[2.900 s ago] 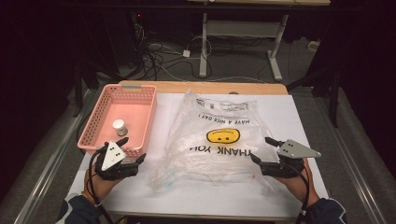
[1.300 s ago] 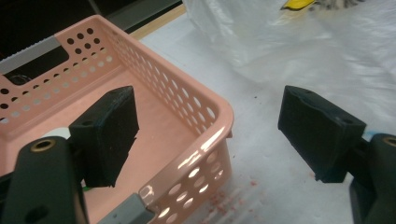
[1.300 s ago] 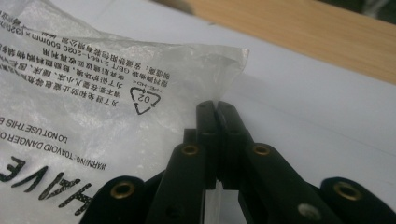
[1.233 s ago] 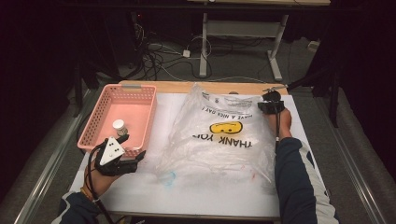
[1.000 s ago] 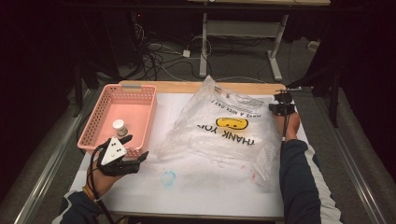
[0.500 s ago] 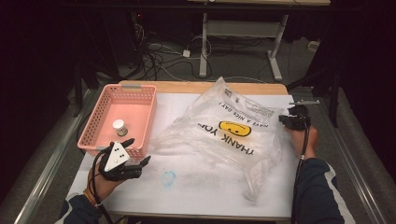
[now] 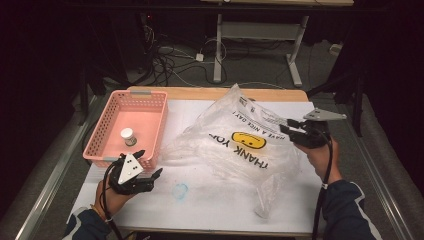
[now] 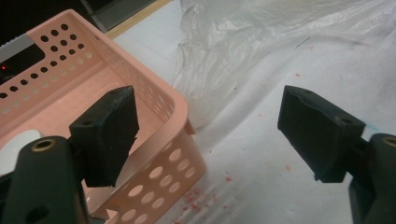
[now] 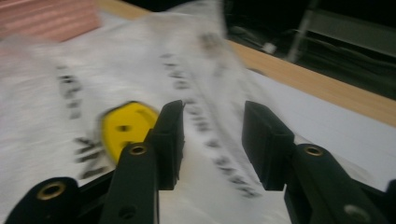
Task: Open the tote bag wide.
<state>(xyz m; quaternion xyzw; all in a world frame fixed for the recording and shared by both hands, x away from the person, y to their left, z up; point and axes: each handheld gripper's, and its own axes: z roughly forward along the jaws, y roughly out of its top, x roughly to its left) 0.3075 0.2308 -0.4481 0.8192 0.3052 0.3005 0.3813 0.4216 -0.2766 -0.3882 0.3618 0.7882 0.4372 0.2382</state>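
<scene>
A desk (image 7: 210,210) covered in white sheeting with a wooden far edge stands in a dark room; cables and metal desk legs lie on the floor beyond. Nearest, the left gripper (image 7: 141,165) rests on the sheeting, its fingers (image 8: 109,133) spread apart, grasping nothing, one finger over the near corner of a pink perforated basket (image 7: 107,132) holding a small white-capped jar (image 7: 128,136). A faint blue smudge (image 7: 180,190) lies just right of those fingers. Farther right, the right gripper (image 7: 290,131) is raised, fingers (image 9: 264,142) parted around a fold of the clear plastic bag (image 7: 235,145); whether they pinch it is unclear. The bag's long axis runs diagonally, print upside down, peak pointing far.
</scene>
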